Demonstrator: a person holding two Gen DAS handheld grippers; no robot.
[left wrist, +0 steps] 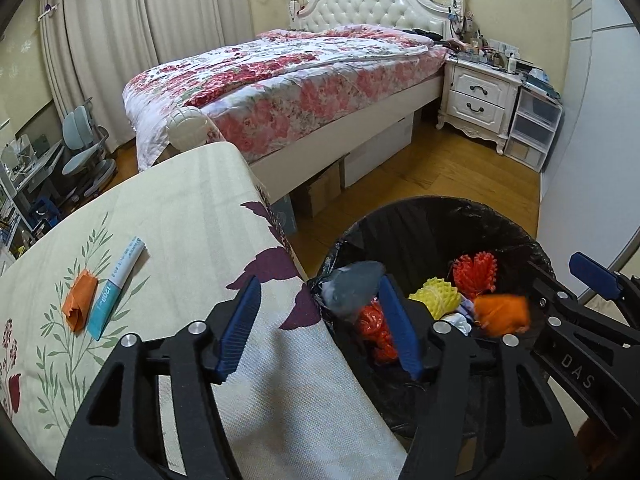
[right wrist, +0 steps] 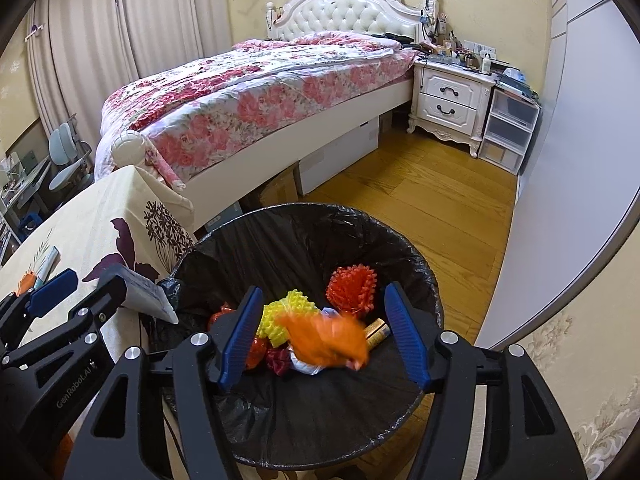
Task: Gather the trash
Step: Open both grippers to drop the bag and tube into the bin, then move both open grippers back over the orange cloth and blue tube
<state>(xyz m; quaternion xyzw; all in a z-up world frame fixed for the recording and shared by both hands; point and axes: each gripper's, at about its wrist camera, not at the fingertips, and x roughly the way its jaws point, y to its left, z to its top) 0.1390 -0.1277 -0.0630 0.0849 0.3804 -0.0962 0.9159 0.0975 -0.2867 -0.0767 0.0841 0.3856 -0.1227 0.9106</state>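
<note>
A black-lined trash bin (right wrist: 416,268) stands beside the table and holds red, yellow and orange trash. My right gripper (right wrist: 326,336) is open above the bin; a blurred orange paper (right wrist: 324,340) is in the air between its jaws, over the pile. My left gripper (left wrist: 320,324) is open at the table's edge; a blurred grey-white piece (left wrist: 352,284) is falling by the bin's rim, also seen in the right wrist view (right wrist: 148,294). On the table (left wrist: 180,216) lie an orange paper (left wrist: 80,300) and a teal tube box (left wrist: 116,292).
A bed with a floral quilt (left wrist: 280,76) stands behind the table. A white nightstand (left wrist: 476,96) and plastic drawers (left wrist: 532,128) are at the far right. Cardboard boxes (left wrist: 320,192) sit under the bed. A white wardrobe wall (right wrist: 560,160) is on the right.
</note>
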